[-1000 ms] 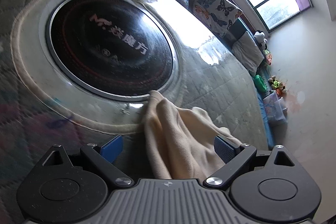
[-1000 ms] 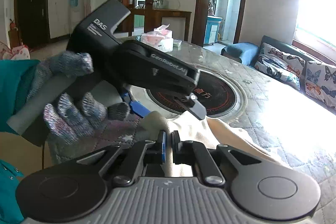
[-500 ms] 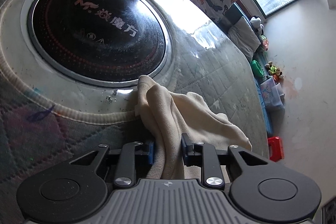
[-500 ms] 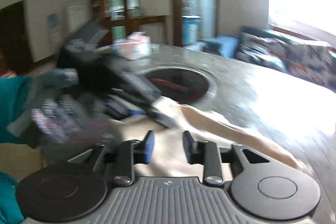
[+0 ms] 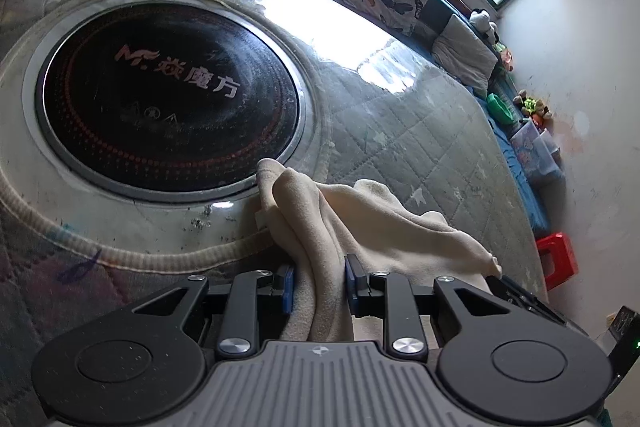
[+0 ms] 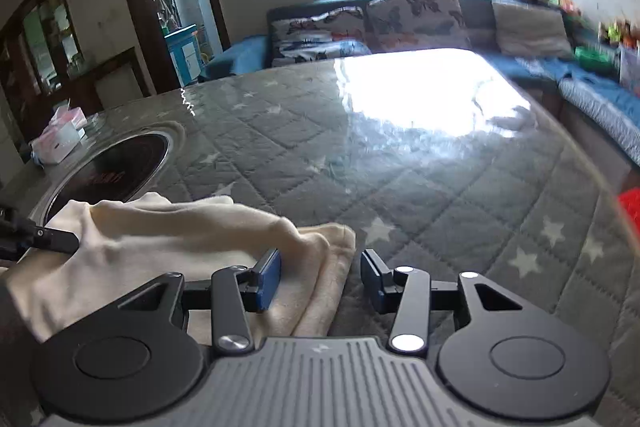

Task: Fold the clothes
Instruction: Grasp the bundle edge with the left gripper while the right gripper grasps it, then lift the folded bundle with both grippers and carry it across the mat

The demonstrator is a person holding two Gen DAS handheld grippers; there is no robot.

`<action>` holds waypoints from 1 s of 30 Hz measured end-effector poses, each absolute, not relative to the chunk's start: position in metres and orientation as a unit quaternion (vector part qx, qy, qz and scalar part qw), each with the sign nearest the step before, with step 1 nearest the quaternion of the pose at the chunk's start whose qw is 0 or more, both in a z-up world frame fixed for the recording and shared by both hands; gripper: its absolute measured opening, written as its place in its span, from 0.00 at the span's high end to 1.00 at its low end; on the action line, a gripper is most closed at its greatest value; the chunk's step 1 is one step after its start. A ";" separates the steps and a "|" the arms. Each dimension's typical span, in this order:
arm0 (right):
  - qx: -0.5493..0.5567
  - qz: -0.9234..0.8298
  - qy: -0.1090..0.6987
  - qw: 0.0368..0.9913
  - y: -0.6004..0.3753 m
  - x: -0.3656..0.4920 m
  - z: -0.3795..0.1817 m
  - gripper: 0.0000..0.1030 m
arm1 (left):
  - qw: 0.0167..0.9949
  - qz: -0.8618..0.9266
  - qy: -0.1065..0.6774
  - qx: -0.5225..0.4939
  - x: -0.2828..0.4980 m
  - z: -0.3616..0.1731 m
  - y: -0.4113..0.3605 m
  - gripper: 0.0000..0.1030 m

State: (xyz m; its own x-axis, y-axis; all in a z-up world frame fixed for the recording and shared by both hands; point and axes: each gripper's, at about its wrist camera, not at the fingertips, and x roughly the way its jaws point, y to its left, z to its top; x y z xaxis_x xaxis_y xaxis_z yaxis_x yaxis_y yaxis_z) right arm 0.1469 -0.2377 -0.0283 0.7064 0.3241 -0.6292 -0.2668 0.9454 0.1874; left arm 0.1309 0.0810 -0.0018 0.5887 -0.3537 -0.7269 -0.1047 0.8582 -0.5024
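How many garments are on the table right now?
1: a cream fleece garment bunched beside the round black cooktop, clamped in the left gripper, its edge between the right gripper's open fingers. Others may be out of view.

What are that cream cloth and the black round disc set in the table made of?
The cream cloth looks like soft fleece or brushed knit: matte, fuzzy, falling in thick, rounded folds. The black disc seems to be smooth glass or ceramic, like a cooktop: glossy, reflecting window light, printed lettering, ringed by a shiny metal-looking rim. Neither can be confirmed by sight alone.
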 end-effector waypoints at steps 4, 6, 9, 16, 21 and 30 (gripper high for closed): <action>0.062 0.168 0.349 0.920 -0.244 0.145 -0.032 0.77 | 0.865 -0.075 0.441 -0.227 0.131 0.004 0.074 0.75; 0.064 0.166 0.337 0.924 -0.250 0.140 -0.026 0.87 | 0.871 -0.071 0.435 -0.214 0.130 0.008 0.070 0.77; 0.068 0.164 0.320 0.931 -0.260 0.131 -0.019 0.89 | 0.881 -0.071 0.424 -0.196 0.132 0.018 0.061 0.81; 0.074 0.147 0.282 0.945 -0.287 0.114 0.002 0.90 | 0.890 -0.125 0.408 -0.158 0.149 0.035 0.013 0.86; 0.064 0.093 0.271 0.956 -0.327 0.108 0.016 0.90 | 0.883 -0.185 0.407 -0.143 0.168 0.030 -0.041 0.87; 0.031 -0.003 0.282 0.959 -0.394 0.120 0.024 0.90 | 0.872 -0.236 0.417 -0.104 0.187 0.021 -0.119 0.87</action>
State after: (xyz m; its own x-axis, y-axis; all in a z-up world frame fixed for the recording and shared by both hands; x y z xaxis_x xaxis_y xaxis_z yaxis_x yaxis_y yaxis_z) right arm 0.1196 -0.3940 0.0243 0.8412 0.0119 -0.5406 0.0229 0.9981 0.0576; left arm 0.1866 -0.1190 0.0208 0.5409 -0.4981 -0.6777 0.3241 0.8670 -0.3786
